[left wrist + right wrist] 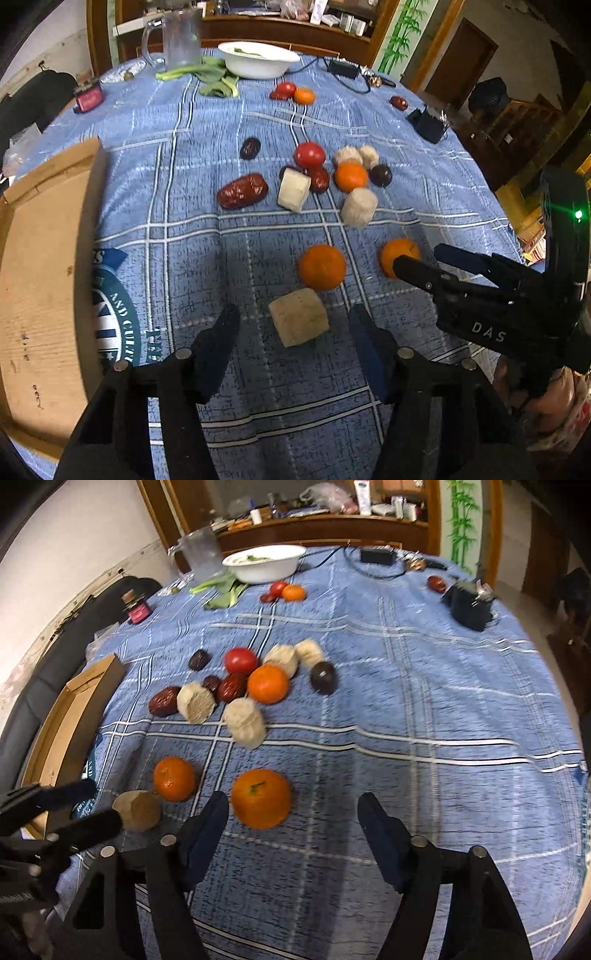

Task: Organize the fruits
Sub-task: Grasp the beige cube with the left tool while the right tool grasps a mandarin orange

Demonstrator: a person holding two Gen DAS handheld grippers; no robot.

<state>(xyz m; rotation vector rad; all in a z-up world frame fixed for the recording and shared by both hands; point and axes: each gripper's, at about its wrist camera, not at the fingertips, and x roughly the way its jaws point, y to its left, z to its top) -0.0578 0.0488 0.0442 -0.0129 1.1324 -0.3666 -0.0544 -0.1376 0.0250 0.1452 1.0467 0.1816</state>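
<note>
Your left gripper hangs over the blue plaid table with its jaws spread wide and gripping nothing. A tan cut chunk lies between the fingertips in the left wrist view, though you cannot tell whether either one touches it. Just beyond it, at 12 o'clock, sits an orange, and a second orange lies at 2 o'clock, partly behind your right gripper.

Your right gripper is likewise wide open and holds nothing. That second orange sits just beside the inner face of its left finger, well off the right one. The first orange lies at 10 o'clock from there, with the tan chunk near the tips of your left gripper.

Farther up the table, at 12 o'clock in the left wrist view, the main cluster lies bunched: a red tomato, a third orange, a large wrinkled red date, pale cut chunks, and a dark round fruit. A cardboard box sits at 9 o'clock at the table's edge. At the far side stand a white bowl, leafy greens and a clear pitcher.
</note>
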